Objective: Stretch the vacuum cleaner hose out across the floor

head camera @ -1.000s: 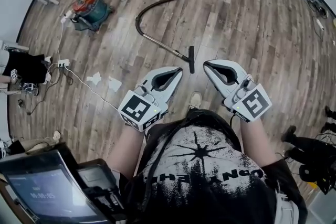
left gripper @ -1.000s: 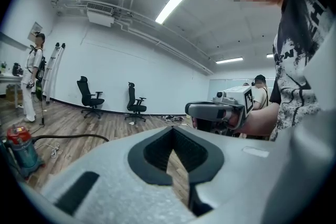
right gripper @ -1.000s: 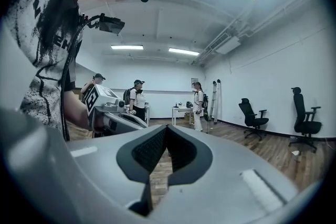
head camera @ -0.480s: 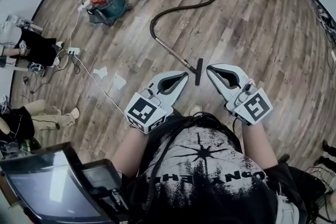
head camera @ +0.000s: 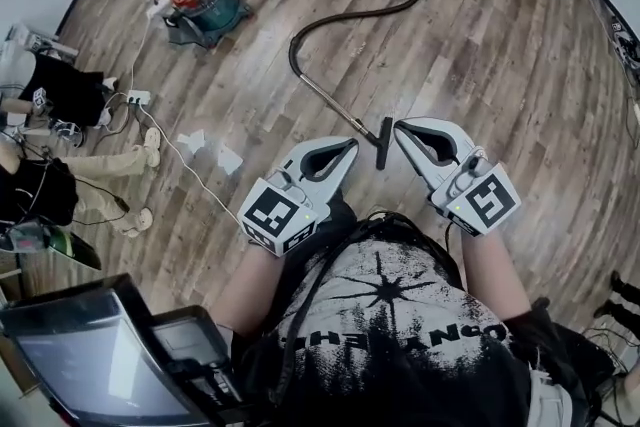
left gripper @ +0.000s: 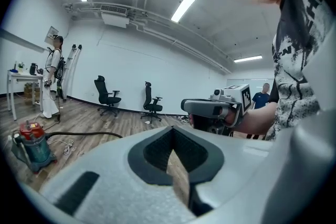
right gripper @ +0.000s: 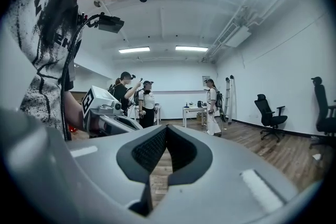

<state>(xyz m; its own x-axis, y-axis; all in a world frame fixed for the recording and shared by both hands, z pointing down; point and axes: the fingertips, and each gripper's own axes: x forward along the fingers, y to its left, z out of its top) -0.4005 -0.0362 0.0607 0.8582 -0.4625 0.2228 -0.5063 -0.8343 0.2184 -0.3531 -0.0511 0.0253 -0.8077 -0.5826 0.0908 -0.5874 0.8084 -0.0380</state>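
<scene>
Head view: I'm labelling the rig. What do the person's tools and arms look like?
Left tool and right tool: light grey tapered shells with black-lined teardrop openings, each bearing a white cube with black square markers. Arms bare below a black, white-printed T-shirt.

Both forearms reach forward side by side, the left gripper [head camera: 352, 144] and right gripper [head camera: 399, 128] each closed and empty, tips angled toward each other.

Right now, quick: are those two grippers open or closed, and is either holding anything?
Left gripper: closed, holding nothing.
Right gripper: closed, holding nothing.
</scene>
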